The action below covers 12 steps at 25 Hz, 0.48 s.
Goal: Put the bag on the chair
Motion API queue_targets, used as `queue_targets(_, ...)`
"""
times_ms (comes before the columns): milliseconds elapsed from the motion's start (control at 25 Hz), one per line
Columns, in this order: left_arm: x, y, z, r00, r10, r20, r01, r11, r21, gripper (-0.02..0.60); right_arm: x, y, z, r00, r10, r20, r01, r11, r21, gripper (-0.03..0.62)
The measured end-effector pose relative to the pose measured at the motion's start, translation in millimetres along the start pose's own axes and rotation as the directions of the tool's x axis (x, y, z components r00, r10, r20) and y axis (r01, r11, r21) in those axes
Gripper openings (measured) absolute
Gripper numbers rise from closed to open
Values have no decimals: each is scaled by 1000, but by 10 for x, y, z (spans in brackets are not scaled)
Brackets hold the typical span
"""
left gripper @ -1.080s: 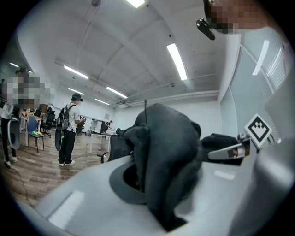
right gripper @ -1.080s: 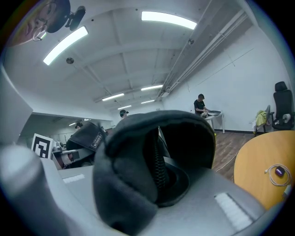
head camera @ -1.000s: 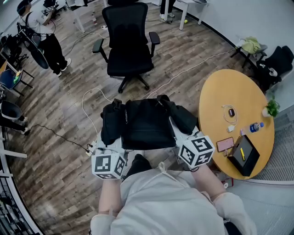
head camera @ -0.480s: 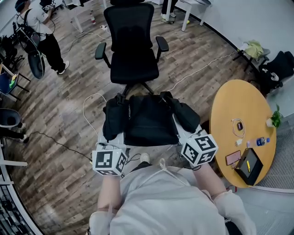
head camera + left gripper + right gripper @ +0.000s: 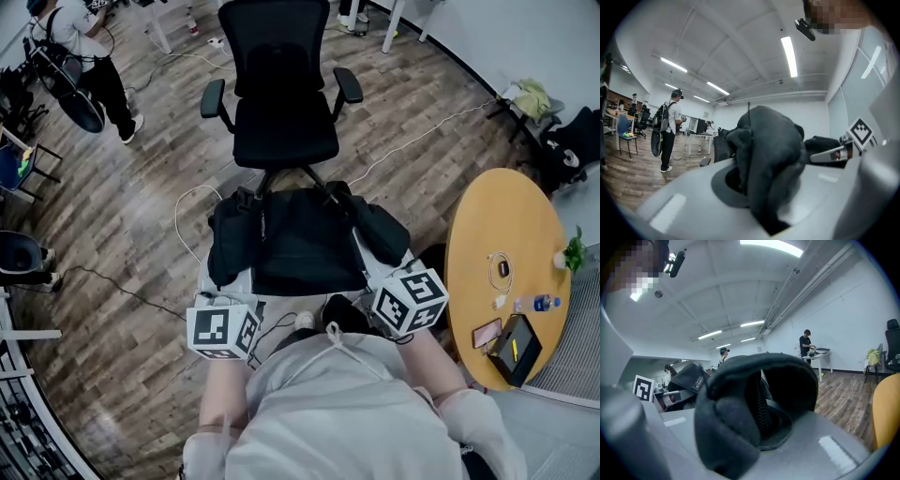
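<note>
Black fabric of the bag (image 5: pixel 305 239) stretches between the two grippers in the head view. The left gripper (image 5: pixel 232 284) and right gripper (image 5: pixel 372 269) reach forward side by side from the person's body, roughly level, each at a near corner of the bag. The bag hangs above the wood floor (image 5: pixel 122 234), just short of the chair (image 5: pixel 286 122), whose seat front and two armrests face it. Open floor lies on both sides of the chair, with a white cable (image 5: pixel 186 202) looping at the left. A round desk (image 5: pixel 487 244) stands well apart at the right. In the left gripper view the jaws are clamped narrow on a bunched fold of bag (image 5: pixel 768 159). In the right gripper view the jaws likewise pinch a padded, zippered fold (image 5: pixel 750 408).
</note>
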State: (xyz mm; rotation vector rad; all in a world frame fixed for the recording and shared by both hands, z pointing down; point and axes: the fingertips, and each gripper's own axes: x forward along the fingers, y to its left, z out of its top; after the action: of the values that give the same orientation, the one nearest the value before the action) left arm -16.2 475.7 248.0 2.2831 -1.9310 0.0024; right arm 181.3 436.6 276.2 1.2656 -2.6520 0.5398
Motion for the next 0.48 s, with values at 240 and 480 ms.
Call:
queue_targets(240,387,207,-52,999,40,-21,-40,999,-6,28,471,-187,58,999,32,-21,-32,999,9,28)
queue_targets(480,966,377,45,997,78,-22,-78,997,4,29,1034,-513,301,997,77,-25,-77,997,16,28)
